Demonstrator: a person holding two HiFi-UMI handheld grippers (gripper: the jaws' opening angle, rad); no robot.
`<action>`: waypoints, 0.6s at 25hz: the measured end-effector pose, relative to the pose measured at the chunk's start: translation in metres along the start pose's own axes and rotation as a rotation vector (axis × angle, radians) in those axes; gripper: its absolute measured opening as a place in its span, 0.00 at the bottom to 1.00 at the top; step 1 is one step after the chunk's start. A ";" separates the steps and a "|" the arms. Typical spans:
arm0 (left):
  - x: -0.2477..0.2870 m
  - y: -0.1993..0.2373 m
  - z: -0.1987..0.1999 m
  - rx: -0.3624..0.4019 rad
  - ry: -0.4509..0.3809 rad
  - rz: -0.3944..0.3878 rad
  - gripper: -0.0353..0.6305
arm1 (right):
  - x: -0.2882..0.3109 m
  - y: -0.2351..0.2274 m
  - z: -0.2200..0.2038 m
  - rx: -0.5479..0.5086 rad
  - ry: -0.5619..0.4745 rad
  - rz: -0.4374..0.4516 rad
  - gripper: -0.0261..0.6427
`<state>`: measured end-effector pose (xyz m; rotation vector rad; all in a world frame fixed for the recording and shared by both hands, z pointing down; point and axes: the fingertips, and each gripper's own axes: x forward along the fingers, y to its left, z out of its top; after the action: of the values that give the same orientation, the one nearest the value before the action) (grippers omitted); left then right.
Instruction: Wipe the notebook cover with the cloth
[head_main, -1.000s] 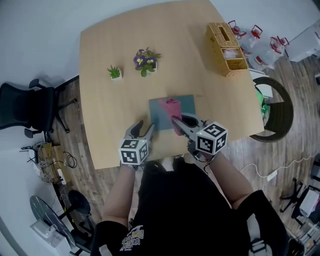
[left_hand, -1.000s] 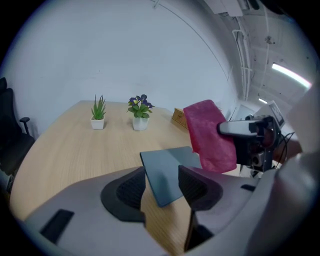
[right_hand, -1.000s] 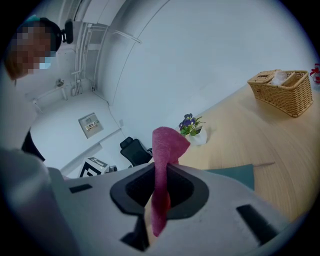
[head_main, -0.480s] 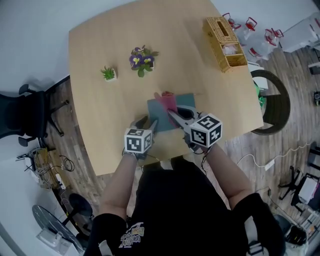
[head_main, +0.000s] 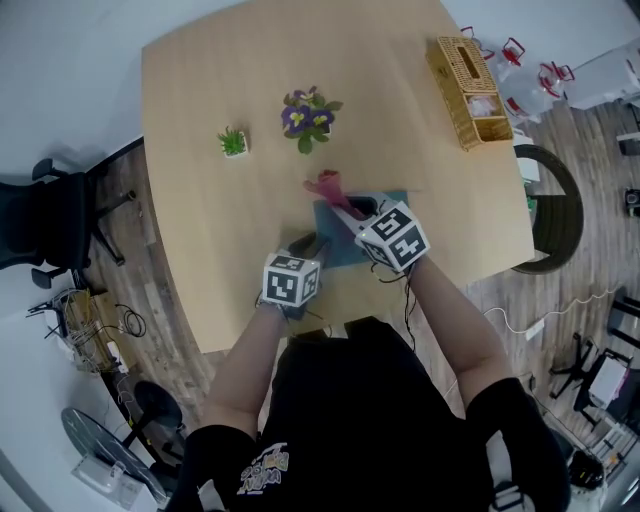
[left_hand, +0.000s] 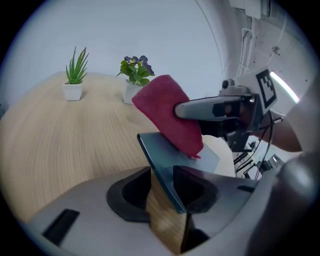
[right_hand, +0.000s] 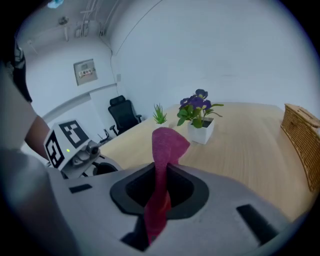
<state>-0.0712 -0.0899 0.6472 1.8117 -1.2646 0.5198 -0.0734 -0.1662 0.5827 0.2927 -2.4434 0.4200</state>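
A blue-grey notebook (head_main: 338, 250) lies on the wooden table (head_main: 200, 220) in front of the person. My left gripper (head_main: 308, 243) is at its near-left corner, and its jaws have just been closing. In the left gripper view (left_hand: 167, 190) the notebook's (left_hand: 165, 152) edge runs between the jaws, and a strip of table shows beside it. My right gripper (head_main: 350, 213) is shut on a magenta cloth (head_main: 328, 185) over the notebook's far-left part. The cloth (right_hand: 167, 145) hangs from the jaws (right_hand: 162, 175) and touches the cover (left_hand: 165, 115).
A purple flower pot (head_main: 310, 117) and a small green plant (head_main: 232, 143) stand just beyond the notebook. A wicker basket (head_main: 470, 85) sits at the far right edge. Office chairs stand on the floor at the left (head_main: 40, 220) and right (head_main: 545, 210).
The left gripper came down onto the notebook's near-left corner and its jaws narrowed. The right gripper carried the cloth forward and left across the cover.
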 end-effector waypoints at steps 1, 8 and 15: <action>0.000 0.000 0.000 -0.003 0.001 -0.002 0.25 | 0.008 0.000 -0.001 -0.033 0.027 -0.002 0.12; 0.001 0.004 0.000 -0.027 0.011 -0.021 0.23 | 0.047 0.006 -0.017 -0.120 0.150 0.018 0.12; 0.001 0.007 0.001 -0.042 0.017 -0.032 0.22 | 0.054 0.008 -0.024 -0.055 0.149 0.041 0.12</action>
<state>-0.0772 -0.0920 0.6498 1.7861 -1.2242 0.4866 -0.1048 -0.1556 0.6329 0.1815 -2.3136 0.3780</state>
